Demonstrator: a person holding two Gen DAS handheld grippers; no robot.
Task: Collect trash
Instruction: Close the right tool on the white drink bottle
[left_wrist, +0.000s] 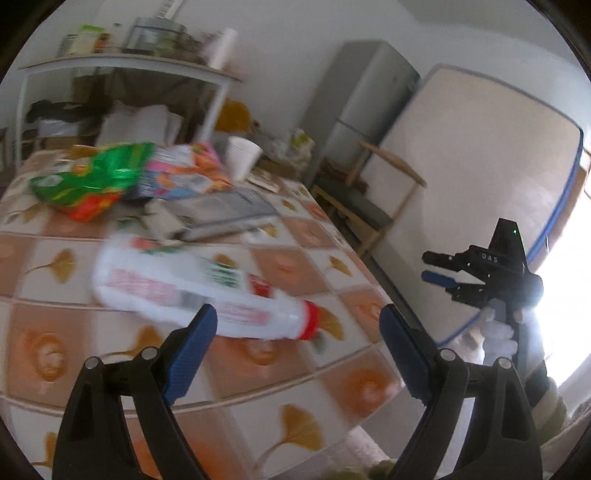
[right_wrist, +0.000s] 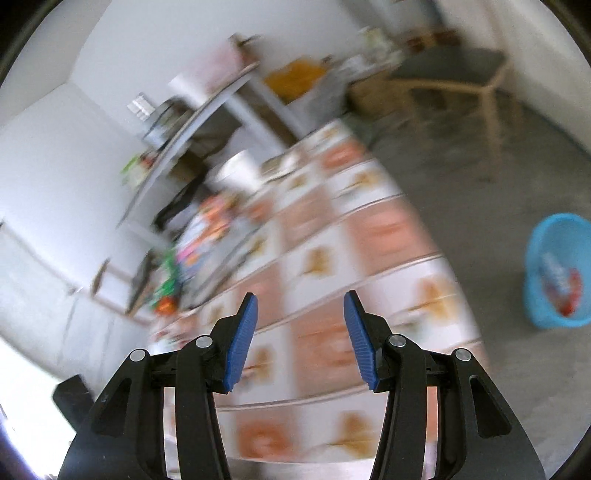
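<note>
Beyond and left of the left gripper (left_wrist: 297, 334), green and pink wrappers (left_wrist: 122, 177) and a white cup (left_wrist: 242, 157) were piled near the far edge of the tiled tablecloth (left_wrist: 55, 317). A white plastic bottle (left_wrist: 192, 291) with a red cap was seen lying on its side just ahead of the widely parted jaws, nothing being held between them. To the right, the table's edge fell away to open room before a leaning mattress (left_wrist: 480, 166). There the right gripper (left_wrist: 437, 267) was held in a gloved hand (left_wrist: 498, 334), clear of the table. Its jaws (right_wrist: 300, 341) stood half apart and empty above the cloth. Bare floor (right_wrist: 461, 184) lay rightward, up to a blue bin (right_wrist: 559, 271) already holding trash.
</note>
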